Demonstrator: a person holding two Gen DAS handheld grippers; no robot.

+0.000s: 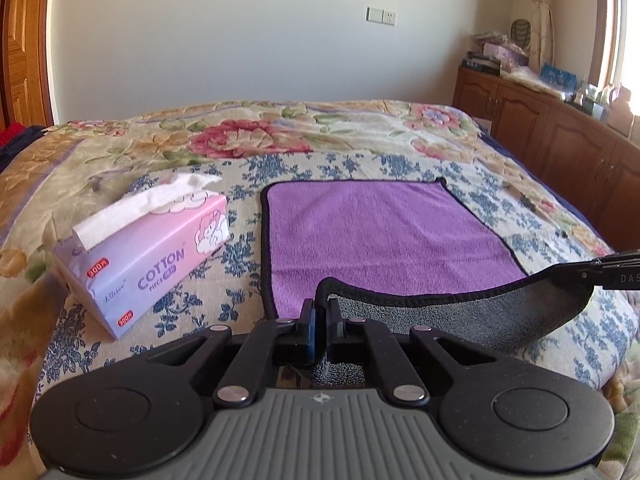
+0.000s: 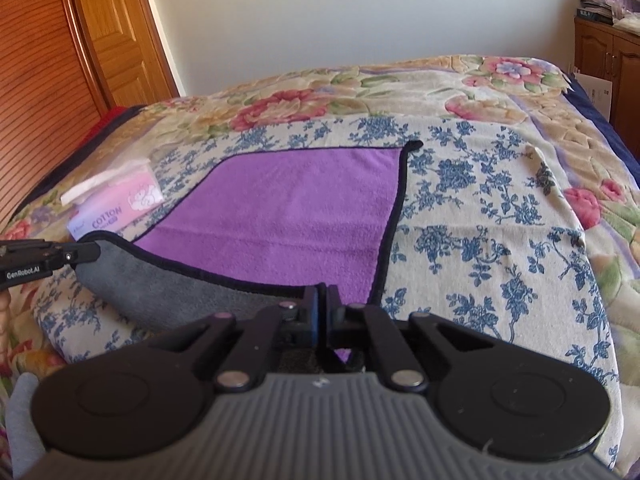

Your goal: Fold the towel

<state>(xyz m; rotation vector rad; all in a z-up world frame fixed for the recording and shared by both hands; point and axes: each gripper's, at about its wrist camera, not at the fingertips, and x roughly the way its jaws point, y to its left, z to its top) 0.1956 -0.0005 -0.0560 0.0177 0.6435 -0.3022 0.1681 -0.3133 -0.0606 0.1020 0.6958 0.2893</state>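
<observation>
A purple towel [image 1: 380, 236] with a grey underside and black trim lies on the bed; it also shows in the right wrist view [image 2: 280, 208]. My left gripper [image 1: 321, 312] is shut on the towel's near left corner. My right gripper [image 2: 322, 300] is shut on the near right corner. The near edge is lifted off the bed between them, and its grey underside [image 1: 460, 312] faces me. The right gripper shows at the right edge of the left wrist view [image 1: 608, 272]. The left gripper shows at the left edge of the right wrist view [image 2: 52, 256].
A pink and lilac tissue box [image 1: 148, 252] lies on the bed just left of the towel. The bed carries a floral blanket [image 1: 240, 140]. A wooden cabinet [image 1: 560, 128] with clutter stands to the right, a wooden door [image 2: 100, 40] to the left.
</observation>
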